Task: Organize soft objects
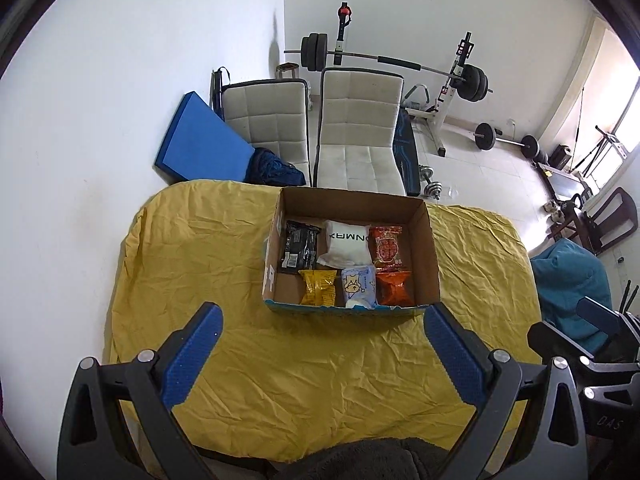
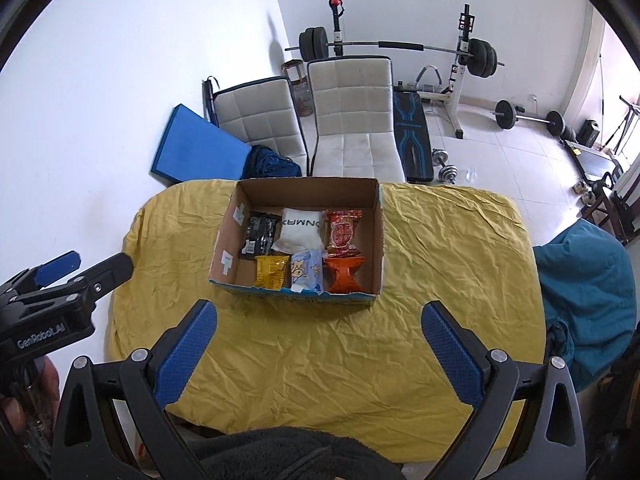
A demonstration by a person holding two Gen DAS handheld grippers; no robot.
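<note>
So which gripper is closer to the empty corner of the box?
Probably the left. The cardboard box has its bare corner on its left side, beside the yellow packet. The left gripper sits on that side; the right gripper is further right. Both are open and empty.

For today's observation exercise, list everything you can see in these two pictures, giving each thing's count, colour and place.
cardboard box: one, brown, on the cloth, open top
packets in box: six; black, white, red in far row; yellow, pale blue, orange in near row
cloth: one, yellow, wrinkled, covering the table
chairs: two, off-white, behind the table
mat: one, blue, leaning on the wall
barbell rack: one, back of room
beanbag: one, teal, right of the table
left gripper: blue fingers, open, empty
right gripper: blue fingers, open, empty
</note>
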